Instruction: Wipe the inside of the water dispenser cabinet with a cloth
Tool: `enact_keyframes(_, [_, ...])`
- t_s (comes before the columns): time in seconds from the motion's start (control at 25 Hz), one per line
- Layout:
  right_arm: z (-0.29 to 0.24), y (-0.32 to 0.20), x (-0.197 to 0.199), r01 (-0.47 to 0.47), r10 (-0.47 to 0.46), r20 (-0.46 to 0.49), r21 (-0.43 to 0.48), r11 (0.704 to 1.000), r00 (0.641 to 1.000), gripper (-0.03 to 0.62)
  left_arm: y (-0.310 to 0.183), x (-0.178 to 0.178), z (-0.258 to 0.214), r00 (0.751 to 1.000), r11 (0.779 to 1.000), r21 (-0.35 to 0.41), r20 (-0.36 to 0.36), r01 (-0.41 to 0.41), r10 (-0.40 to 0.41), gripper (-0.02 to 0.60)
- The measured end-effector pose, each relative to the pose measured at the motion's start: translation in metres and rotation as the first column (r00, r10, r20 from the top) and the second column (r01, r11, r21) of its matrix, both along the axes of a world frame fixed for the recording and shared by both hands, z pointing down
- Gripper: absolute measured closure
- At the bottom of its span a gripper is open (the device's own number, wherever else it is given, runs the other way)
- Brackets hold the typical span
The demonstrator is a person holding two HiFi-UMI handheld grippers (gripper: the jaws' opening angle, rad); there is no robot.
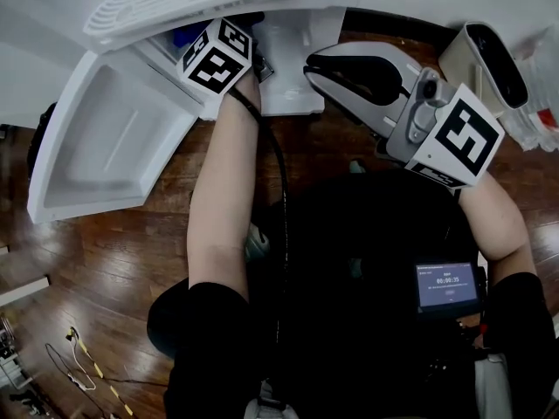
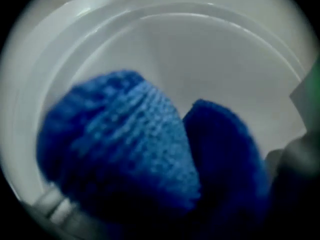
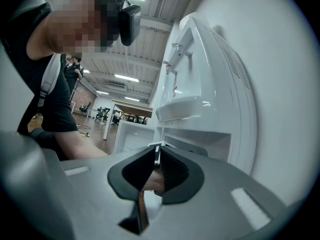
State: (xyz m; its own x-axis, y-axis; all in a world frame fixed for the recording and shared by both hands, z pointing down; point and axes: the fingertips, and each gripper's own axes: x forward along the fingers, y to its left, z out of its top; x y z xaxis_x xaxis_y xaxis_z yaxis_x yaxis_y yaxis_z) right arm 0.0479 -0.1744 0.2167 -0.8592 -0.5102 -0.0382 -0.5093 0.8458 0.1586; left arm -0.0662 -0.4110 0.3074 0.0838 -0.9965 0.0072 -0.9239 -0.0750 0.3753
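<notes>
Cloth (image 2: 125, 144) bunching inside cabinet (image 2: 210, 64) | left gripper (image 1: 217, 58) clamping it, reaching in | right gripper (image 3: 152, 166) idling outside, jaws together, empty | step: likely wiping inner wall | next: calling for sweeping across wall, pressing evenly, avoiding door (image 1: 105, 147)

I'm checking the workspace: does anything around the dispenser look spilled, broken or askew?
Nothing stands out. The cabinet door is swung open, the blue cloth sits bunched in the left gripper inside the white cabinet, and no spill shows.
</notes>
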Motion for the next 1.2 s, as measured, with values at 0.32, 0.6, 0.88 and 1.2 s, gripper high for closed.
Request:
enact_keyframes(0.32, [-0.001, -0.003, 0.007, -0.011, 0.011, 0.012, -0.021, 1.0, 1.0, 0.562, 0.065, -0.027, 0.071, 0.808, 0.99, -0.131, -0.578, 0.049, -0.116, 0.437])
enact_keyframes(0.6, [0.004, -0.008, 0.008, -0.013, 0.014, 0.015, -0.067, 0.998, 1.0, 0.563, 0.016, -0.03, 0.058, 0.82, 0.993, -0.101, -0.563, 0.059, -0.106, 0.437])
enact_keyframes(0.88, [0.008, -0.013, 0.016, -0.033, 0.035, 0.018, -0.086, 0.996, 0.999, 0.563, -0.022, -0.015, 0.068, 0.87, 0.993, -0.117, -0.487, 0.023, -0.077, 0.434])
enact_keyframes(1.2, [0.003, -0.011, 0.012, -0.021, 0.023, 0.021, -0.079, 0.997, 1.0, 0.563, 0.048, -0.041, 0.104, 0.885, 0.983, -0.172, -0.445, 0.067, -0.138, 0.437])
